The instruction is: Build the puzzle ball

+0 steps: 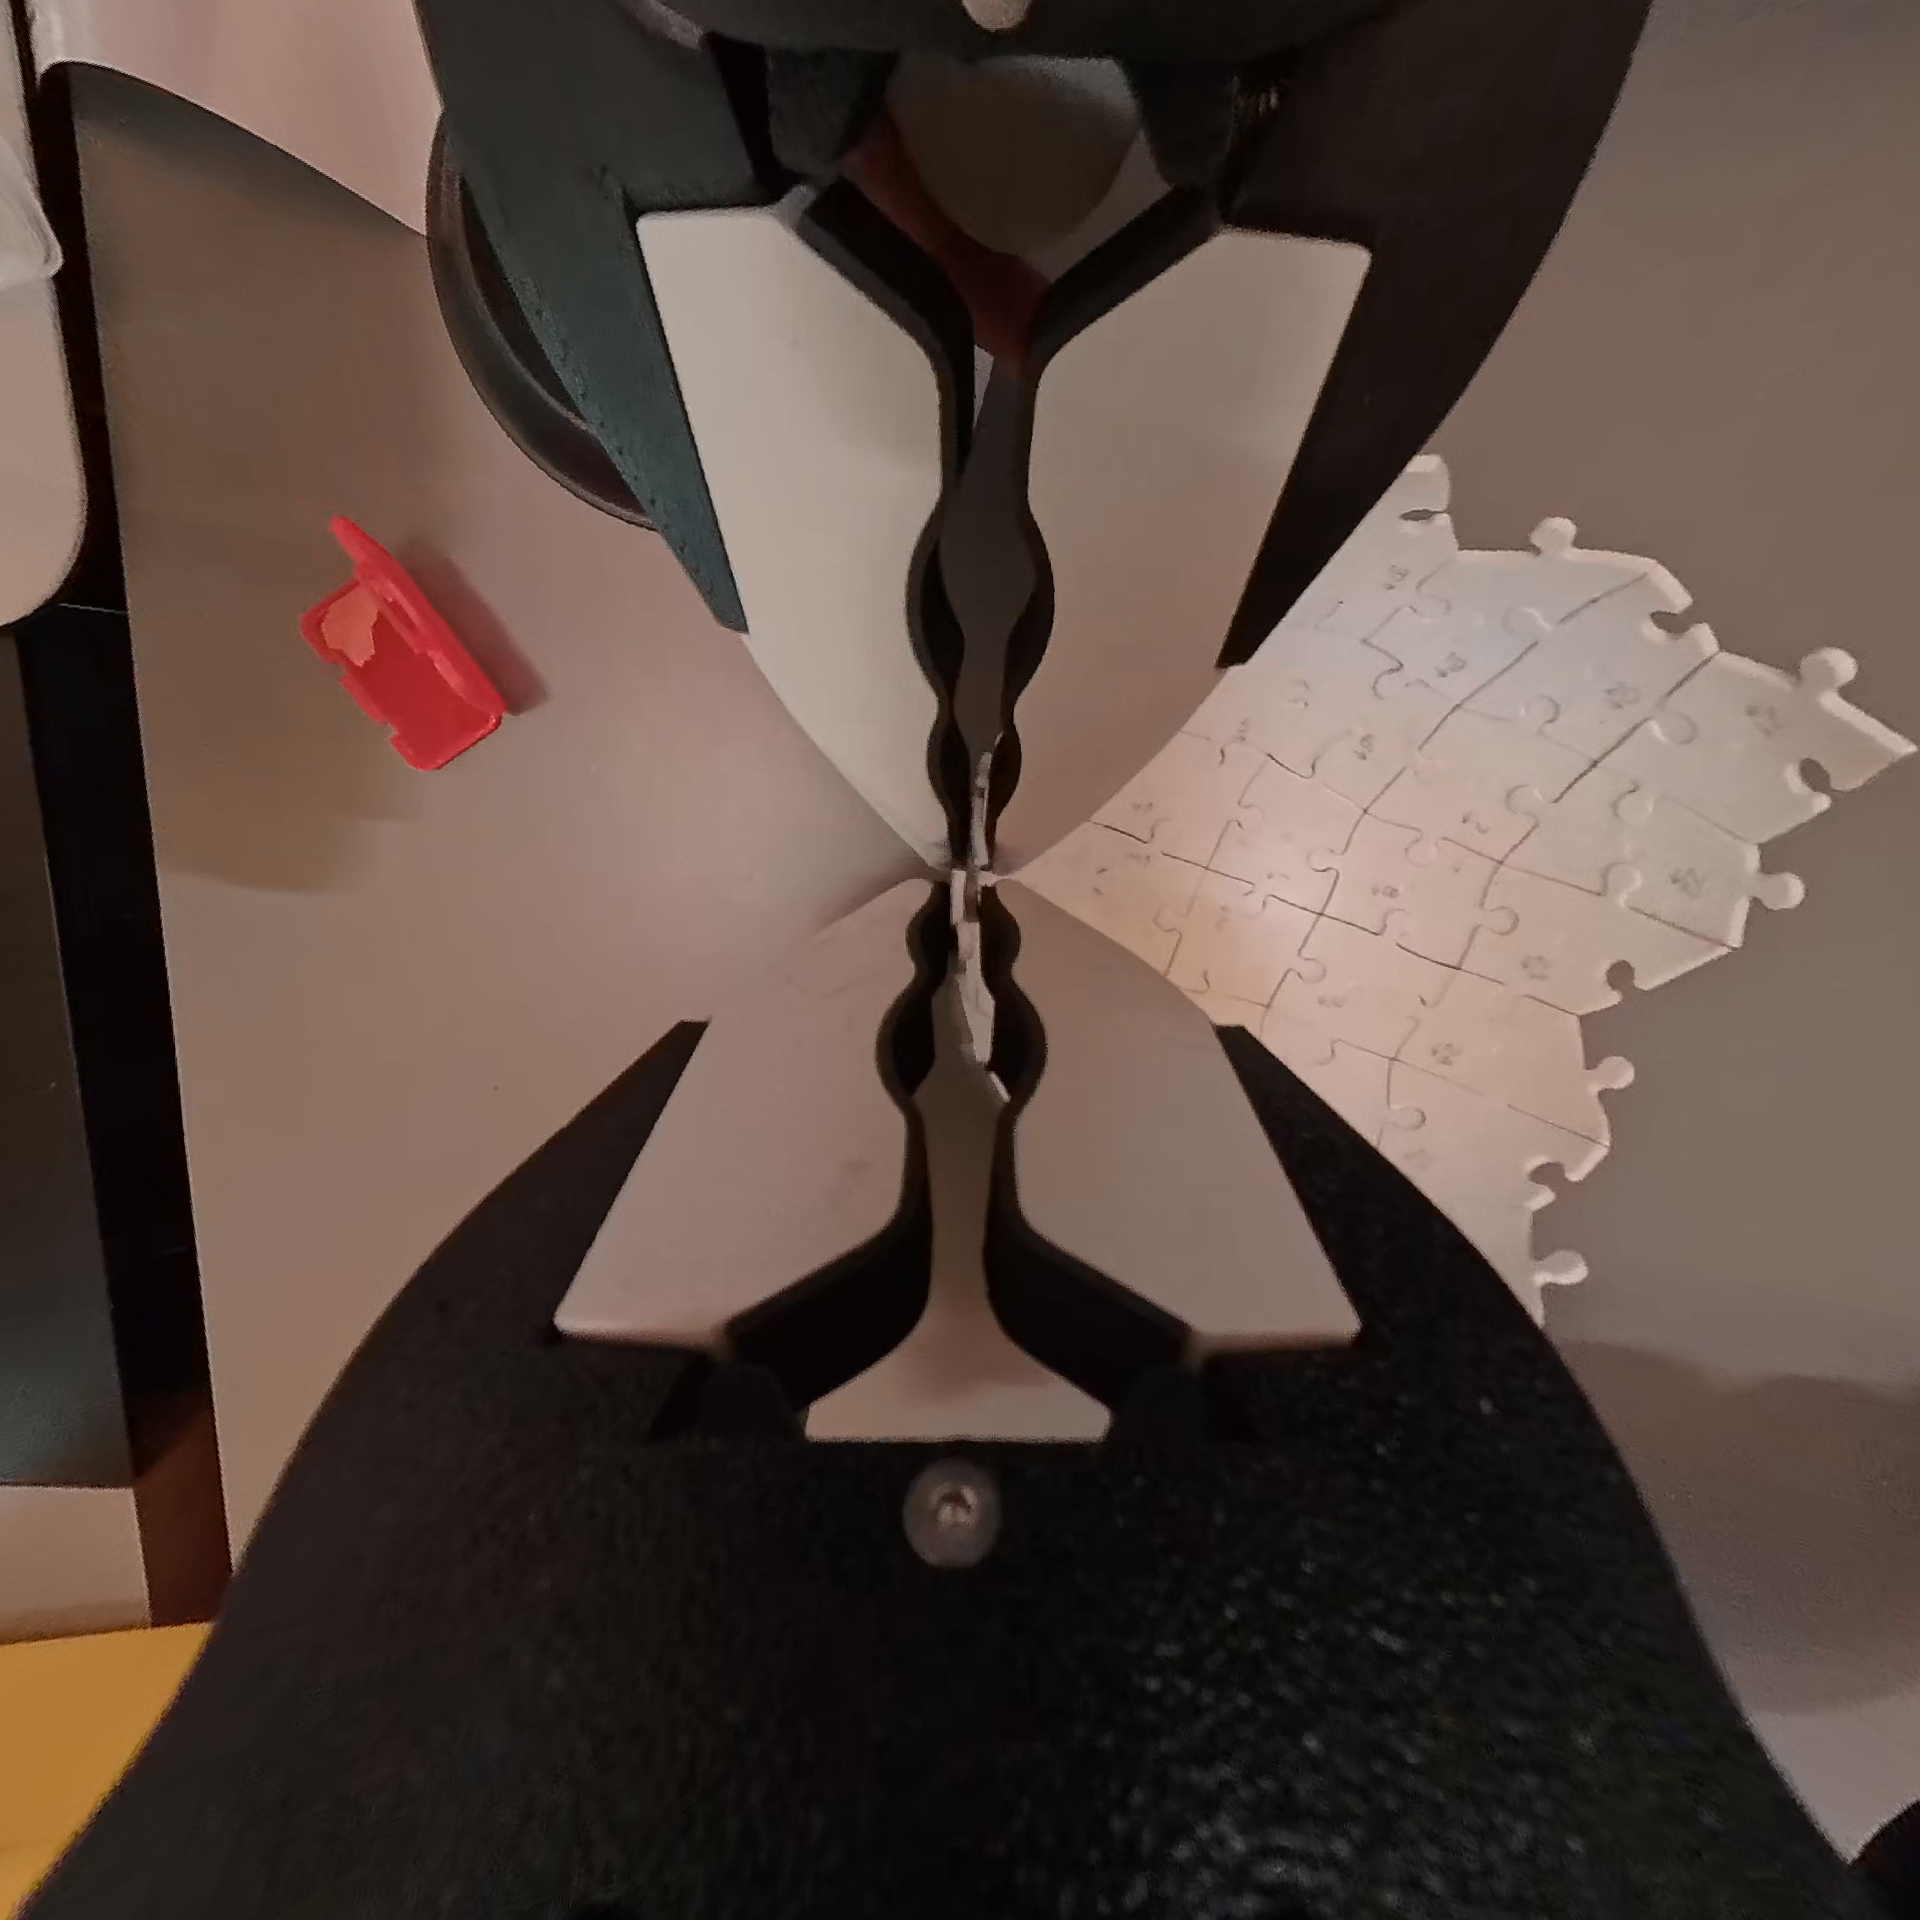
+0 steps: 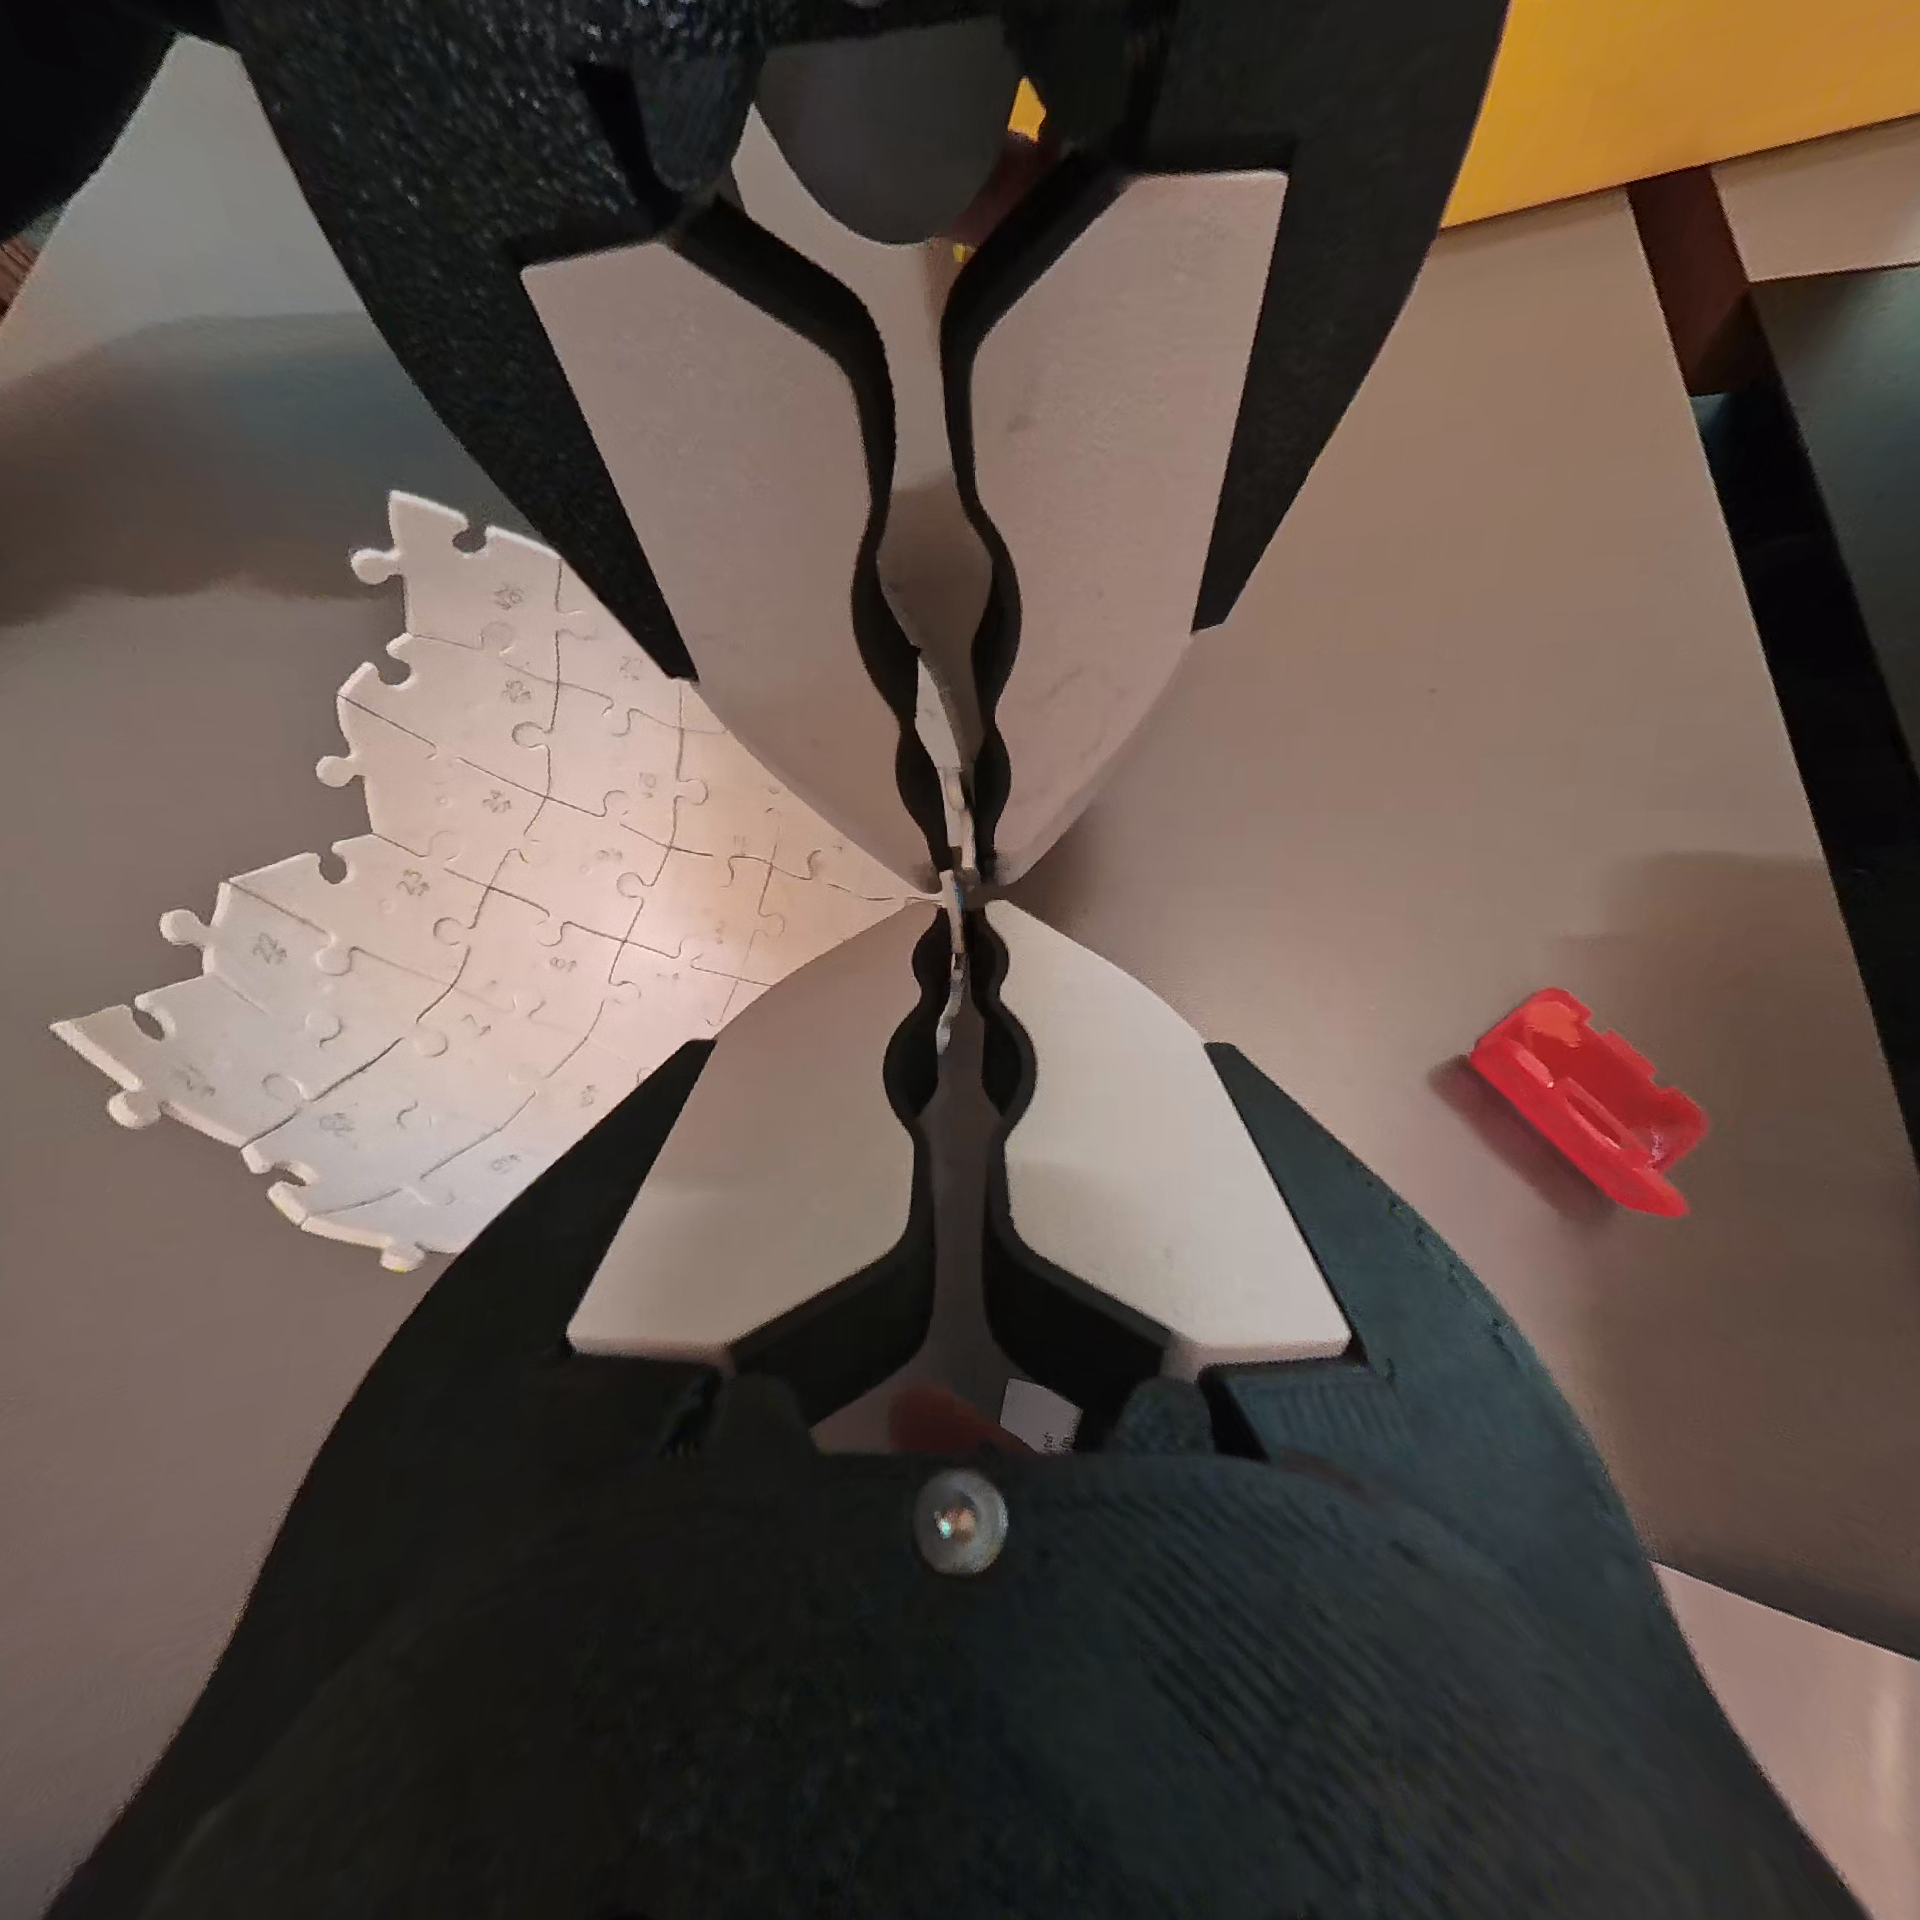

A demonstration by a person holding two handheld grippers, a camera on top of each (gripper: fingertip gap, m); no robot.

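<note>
My two grippers face each other tip to tip above the grey table. My left gripper (image 1: 971, 920) is shut on a thin white puzzle piece (image 1: 971, 971) seen edge-on. My right gripper (image 2: 961, 930) is shut on a white puzzle piece (image 2: 952, 982), also edge-on. The right gripper (image 1: 979, 831) comes in from the top of the left wrist view, and the left gripper (image 2: 961, 842) from the top of the right wrist view. The pieces meet at the fingertips; I cannot tell whether they interlock. A curved sheet of joined white puzzle pieces (image 1: 1507, 852) (image 2: 468, 914) lies on the table beside the grippers.
A small red plastic part (image 1: 405, 665) (image 2: 1590, 1101) lies on the table (image 1: 623, 790) (image 2: 1403, 727) on the other side of the grippers. A dark table edge (image 1: 114, 831) (image 2: 1818, 623) runs past it. A yellow surface (image 1: 83, 1745) (image 2: 1662, 94) lies beyond the table. The grippers are tip to tip, or close to it.
</note>
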